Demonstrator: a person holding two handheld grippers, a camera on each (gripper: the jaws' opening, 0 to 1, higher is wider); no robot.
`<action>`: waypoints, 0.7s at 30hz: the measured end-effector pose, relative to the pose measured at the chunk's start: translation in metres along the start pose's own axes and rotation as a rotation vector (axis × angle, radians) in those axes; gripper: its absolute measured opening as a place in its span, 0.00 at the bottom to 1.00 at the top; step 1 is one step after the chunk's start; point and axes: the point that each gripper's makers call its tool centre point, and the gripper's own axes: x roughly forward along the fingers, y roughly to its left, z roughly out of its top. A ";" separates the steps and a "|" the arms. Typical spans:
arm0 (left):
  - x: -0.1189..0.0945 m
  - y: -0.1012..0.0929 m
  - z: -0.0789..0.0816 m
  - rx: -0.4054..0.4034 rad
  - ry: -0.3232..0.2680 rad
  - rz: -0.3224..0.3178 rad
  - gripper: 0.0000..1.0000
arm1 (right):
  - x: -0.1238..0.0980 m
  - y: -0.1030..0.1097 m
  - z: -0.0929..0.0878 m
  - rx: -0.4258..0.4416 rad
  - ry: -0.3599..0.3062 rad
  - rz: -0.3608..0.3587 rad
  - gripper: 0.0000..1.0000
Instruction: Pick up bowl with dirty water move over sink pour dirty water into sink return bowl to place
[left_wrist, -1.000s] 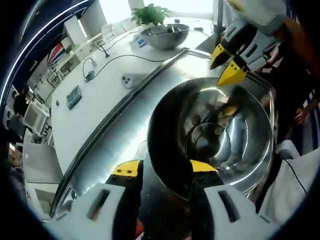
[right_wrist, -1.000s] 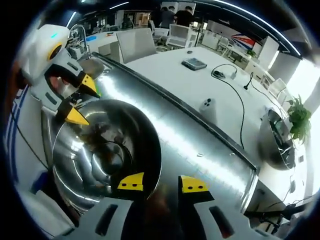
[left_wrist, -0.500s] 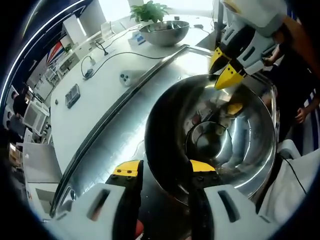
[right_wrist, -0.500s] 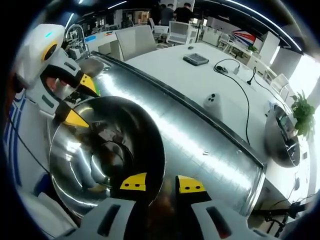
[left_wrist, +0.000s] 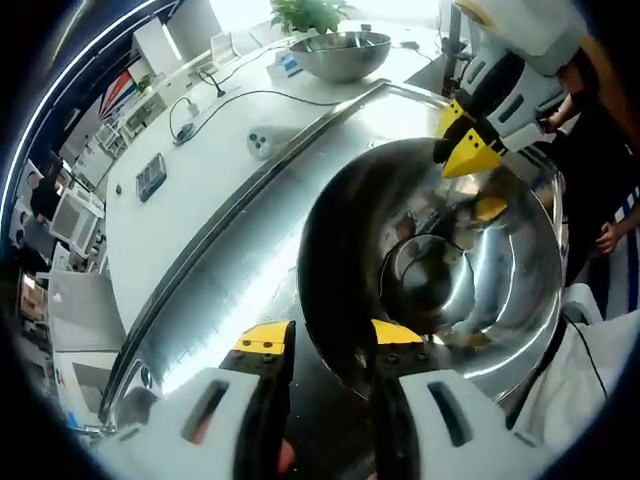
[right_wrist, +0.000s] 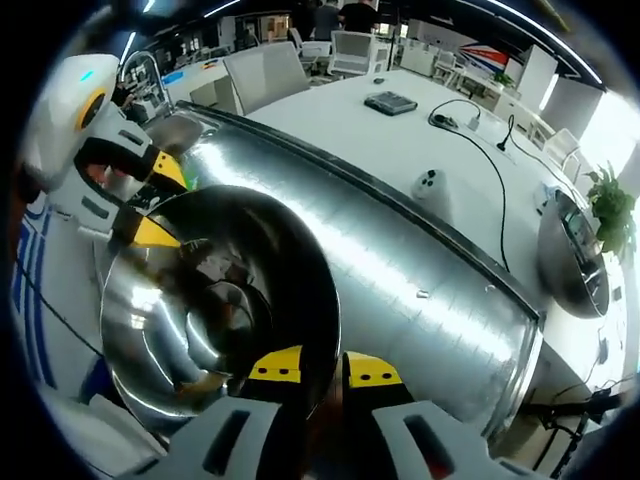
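Note:
A large steel bowl (left_wrist: 430, 280) hangs over the steel counter (left_wrist: 250, 280), held from two sides. My left gripper (left_wrist: 330, 340) is shut on its near rim, one yellow pad on either side of the wall. My right gripper (left_wrist: 460, 140) comes in from the upper right and pinches the far rim. In the right gripper view the bowl (right_wrist: 200, 300) is at the left, my right gripper (right_wrist: 322, 368) is shut on its rim, and the left gripper (right_wrist: 155, 203) grips the opposite rim. Brownish residue lies low inside the bowl. A sink (right_wrist: 180, 130) with a faucet (right_wrist: 140, 65) is beyond the bowl.
A white table (left_wrist: 190, 190) runs along the counter, with cables, a small white device (left_wrist: 260, 142) and a flat dark device (right_wrist: 390, 100). A second steel bowl (left_wrist: 340, 52) stands at its far end beside a plant (right_wrist: 612, 205). A person's hand (left_wrist: 610, 235) is at the right.
The right gripper's yellow pads have drawn closer together on the rim. Both views have shifted slightly with the hands, and the bowl stays held between the two grippers.

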 end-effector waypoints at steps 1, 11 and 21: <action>0.000 0.001 0.000 -0.025 0.007 0.003 0.15 | 0.000 -0.001 -0.001 0.005 0.014 -0.009 0.04; 0.005 0.000 -0.010 -0.006 0.071 -0.013 0.12 | -0.002 -0.003 -0.004 0.028 0.051 -0.006 0.01; 0.004 -0.003 -0.012 -0.004 0.090 -0.012 0.07 | -0.001 -0.002 -0.007 0.078 0.072 0.000 0.00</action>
